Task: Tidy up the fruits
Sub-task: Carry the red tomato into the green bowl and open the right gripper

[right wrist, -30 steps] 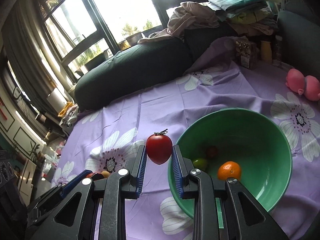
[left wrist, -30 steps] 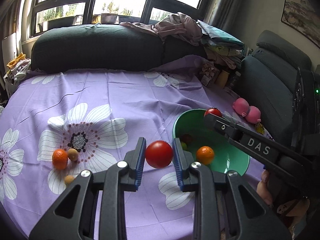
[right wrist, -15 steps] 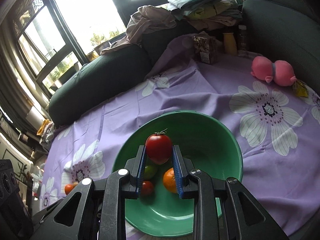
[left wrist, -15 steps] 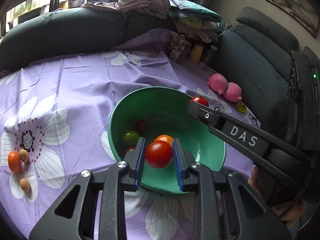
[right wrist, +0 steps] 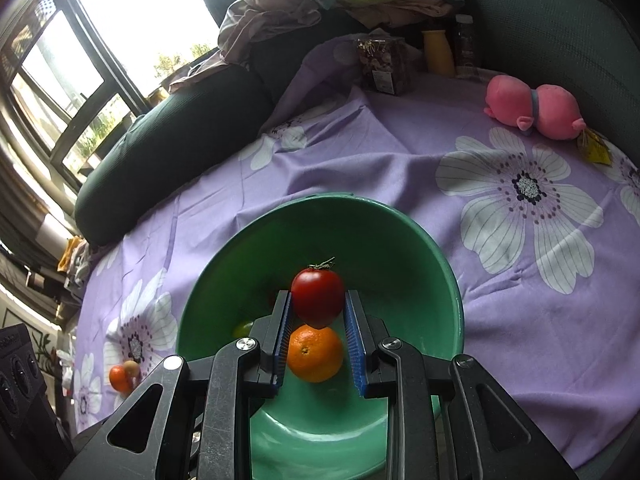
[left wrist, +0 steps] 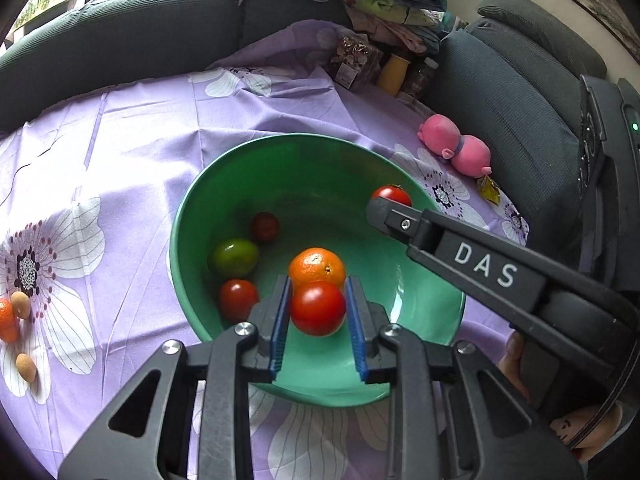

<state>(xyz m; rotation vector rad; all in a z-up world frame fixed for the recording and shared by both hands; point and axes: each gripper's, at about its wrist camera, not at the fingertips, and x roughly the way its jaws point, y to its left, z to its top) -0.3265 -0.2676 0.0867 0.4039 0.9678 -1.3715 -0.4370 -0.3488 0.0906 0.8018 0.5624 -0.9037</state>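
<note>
Over the green bowl (left wrist: pixel 188 216), the left hand-held gripper (left wrist: pixel 318 308) and right hand-held gripper (right wrist: pixel 318 312) each pinch 1 red tomato (left wrist: pixel 318 307) (right wrist: pixel 317 298) across its middle. Smooth, soft-skinned and likely light, both want gentle pressure.

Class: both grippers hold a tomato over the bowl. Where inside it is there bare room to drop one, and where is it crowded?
Bare: the bowl's far wall and its near floor. Crowded: the left side, where the green fruit, dark fruit and tomato cluster, and the centre with the orange.
</note>
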